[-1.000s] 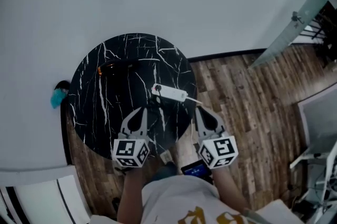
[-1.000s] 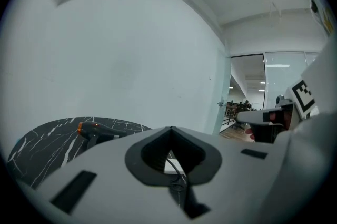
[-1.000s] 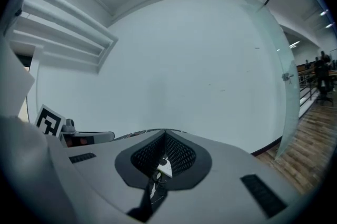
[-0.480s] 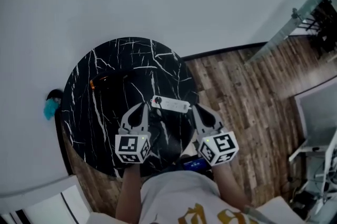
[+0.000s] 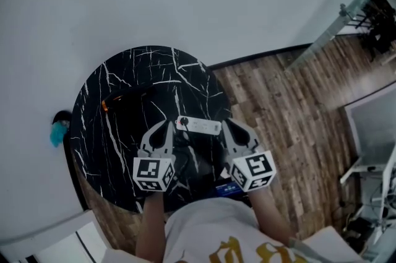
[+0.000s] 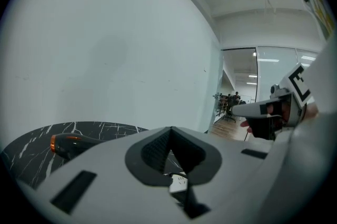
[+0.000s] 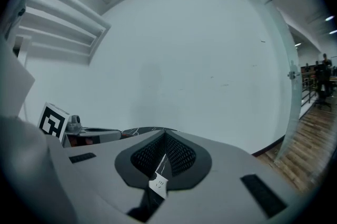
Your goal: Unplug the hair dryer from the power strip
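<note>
Looking down from my head, I see the round black marble-look table with white veins (image 5: 93,132) under both tools. My left tongs (image 5: 166,130) and right tongs (image 5: 231,130) hang over its near half, each with its jaws pressed together and nothing in them. The long white plastic power strip (image 5: 199,126) lies flat just beyond the tips, between the two pairs and touched by neither. The dark hair dryer with an orange band (image 5: 124,96) lies farther off, beyond the left tongs and to their left. Its cord is lost against the dark top, and the plug is too small for me to make out.

Along the left tongs (image 6: 169,136), the jaws meet in a closed point and hold nothing. A slice of the power strip (image 6: 179,184) shows below them, and the hair dryer (image 6: 68,144) lies ahead to the left.

Along the right tongs (image 7: 164,138), the jaws are likewise closed and empty, with a sliver of the power strip (image 7: 158,184) beneath the tips and the left tongs off to the left.

I judge the task barely begun: the approach is made, but nothing is gripped. Opening a pair, steadying the power strip, taking the plug and pulling it free all remain.
</note>
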Tool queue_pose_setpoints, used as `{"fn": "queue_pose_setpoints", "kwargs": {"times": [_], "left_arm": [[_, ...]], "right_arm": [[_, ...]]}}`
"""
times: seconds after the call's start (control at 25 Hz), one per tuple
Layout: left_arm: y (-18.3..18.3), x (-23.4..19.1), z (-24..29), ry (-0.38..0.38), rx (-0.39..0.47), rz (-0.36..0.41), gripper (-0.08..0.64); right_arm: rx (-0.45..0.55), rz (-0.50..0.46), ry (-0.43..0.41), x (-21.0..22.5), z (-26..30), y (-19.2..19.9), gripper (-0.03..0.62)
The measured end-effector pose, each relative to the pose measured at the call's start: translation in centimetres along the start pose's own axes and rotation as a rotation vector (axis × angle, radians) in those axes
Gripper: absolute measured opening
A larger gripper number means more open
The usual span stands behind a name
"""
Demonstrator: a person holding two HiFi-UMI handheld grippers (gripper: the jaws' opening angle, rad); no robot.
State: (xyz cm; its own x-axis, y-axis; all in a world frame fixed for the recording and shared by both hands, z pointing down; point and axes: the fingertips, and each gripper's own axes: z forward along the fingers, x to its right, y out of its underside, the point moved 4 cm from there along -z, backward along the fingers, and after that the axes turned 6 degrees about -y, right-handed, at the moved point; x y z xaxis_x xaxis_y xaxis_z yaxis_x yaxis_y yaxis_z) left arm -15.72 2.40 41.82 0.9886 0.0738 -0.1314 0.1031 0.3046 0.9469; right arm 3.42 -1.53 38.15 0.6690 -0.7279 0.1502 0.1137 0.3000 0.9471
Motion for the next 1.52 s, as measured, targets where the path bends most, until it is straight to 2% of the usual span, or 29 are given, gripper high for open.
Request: {"fn": "queue_pose_setpoints", "kwargs": {"times": [0.2,0.44,0.8,1.08,1.28,1.44,1.52], "left_arm": [[0.0,-0.4,0.7,-0.007,-0.006,0.032,0.002],[0.8,-1.1,0.7,0.010,-0.025,-0.004,0.002],[3.1,-1.7,1.8,0.038,-0.100,-0.019,0.002],[5.2,-1.7,3.2,0.078,-0.172,-0.021,0.002],[6.8,-2.3,4.4,0.122,-0.230,-0.069,0.009],[7.9,-2.4,5.6,0.174,-0.284,-0.053,0.037],[8.5,-2.4,6.0,0.206,-0.320,-0.015,0.058]], "right_arm": [[0.004,-0.008,-0.005,0.1,1.2,0.4,-0.002],[0.013,0.038,-0.062,0.1,1.7,1.3,-0.002],[-0.048,0.004,-0.148,-0.6,3.3,3.1,-0.002],[-0.116,0.021,-0.169,0.5,4.7,4.7,0.000],[-0.201,0.011,-0.223,0.8,6.2,6.7,0.082],[-0.264,0.007,-0.265,1.1,7.2,8.2,0.117],[-0.303,0.009,-0.280,1.3,7.7,9.0,0.135]]}}
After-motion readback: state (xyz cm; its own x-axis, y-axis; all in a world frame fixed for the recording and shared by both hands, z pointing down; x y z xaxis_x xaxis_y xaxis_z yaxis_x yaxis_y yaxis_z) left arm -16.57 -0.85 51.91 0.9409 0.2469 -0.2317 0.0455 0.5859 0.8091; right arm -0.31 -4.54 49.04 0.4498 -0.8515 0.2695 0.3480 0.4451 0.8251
